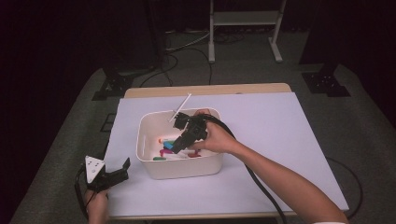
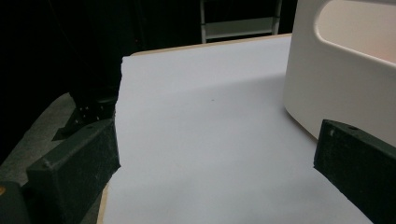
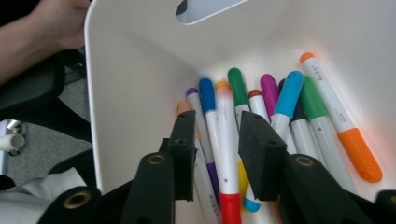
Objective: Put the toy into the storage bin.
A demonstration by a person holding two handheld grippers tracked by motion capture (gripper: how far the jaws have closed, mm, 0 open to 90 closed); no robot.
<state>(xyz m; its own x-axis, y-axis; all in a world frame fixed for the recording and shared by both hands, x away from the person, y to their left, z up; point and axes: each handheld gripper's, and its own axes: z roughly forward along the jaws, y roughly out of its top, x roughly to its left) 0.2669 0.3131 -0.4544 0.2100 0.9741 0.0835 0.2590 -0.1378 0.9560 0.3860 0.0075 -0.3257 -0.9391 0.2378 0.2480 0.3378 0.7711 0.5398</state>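
Observation:
A white bin sits mid-table with several coloured markers inside. My right gripper reaches down into it. Its jaws stand apart in the right gripper view, on either side of a white marker with a red end, whose top is blurred. More markers lie against the bin's wall. My left gripper rests open at the table's front left corner. In the left gripper view nothing lies between its fingers, and the bin is to the right.
White paper covers the wooden table. A thin white stick lies just behind the bin's far rim. Black stands and cables are on the floor beyond the table.

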